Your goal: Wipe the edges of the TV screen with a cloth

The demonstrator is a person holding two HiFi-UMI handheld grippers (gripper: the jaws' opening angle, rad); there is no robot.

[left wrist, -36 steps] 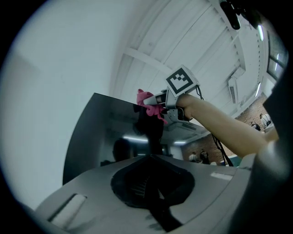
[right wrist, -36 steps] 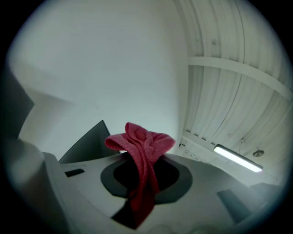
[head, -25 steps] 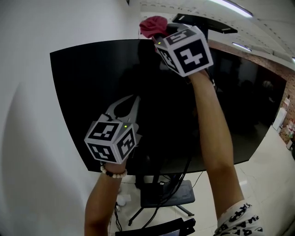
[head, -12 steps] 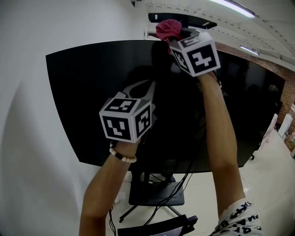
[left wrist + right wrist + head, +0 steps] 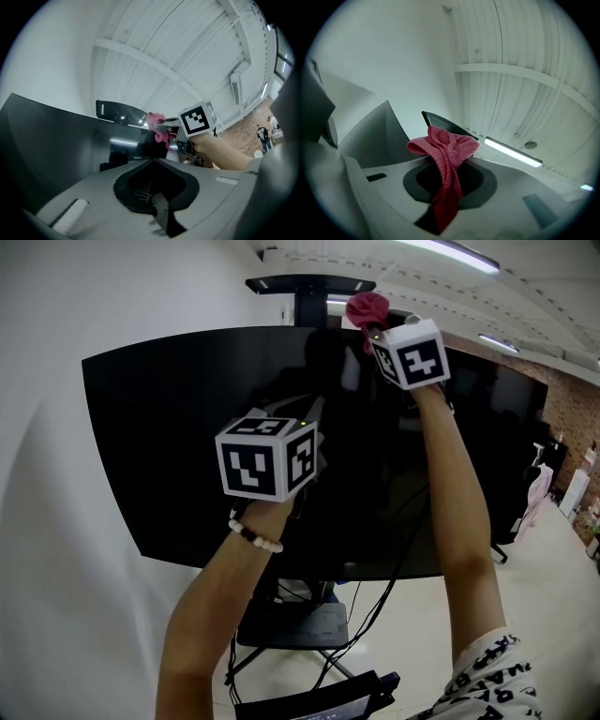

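The wide black TV screen [image 5: 169, 446] fills the middle of the head view. A bunched pink cloth [image 5: 367, 307] rests at the screen's top edge, just right of centre, with my right gripper [image 5: 372, 322] shut on it. In the right gripper view the cloth [image 5: 446, 150] hangs out between the jaws, beside the dark screen [image 5: 379, 136]. My left gripper [image 5: 309, 411] is held in front of the screen's middle, shut on nothing; whether it touches the glass I cannot tell. The left gripper view shows the screen [image 5: 56, 140], the cloth [image 5: 157, 123] and the right gripper [image 5: 164, 130].
A black bar on a post [image 5: 300, 284] stands above the TV. Under the screen are the stand's base and hanging cables [image 5: 309, 615]. A white wall [image 5: 47, 521] lies to the left and a brick wall [image 5: 572, 409] to the right.
The right gripper has carried the cloth to the right along the TV's top edge. The left gripper has risen and shifted right in front of the screen.
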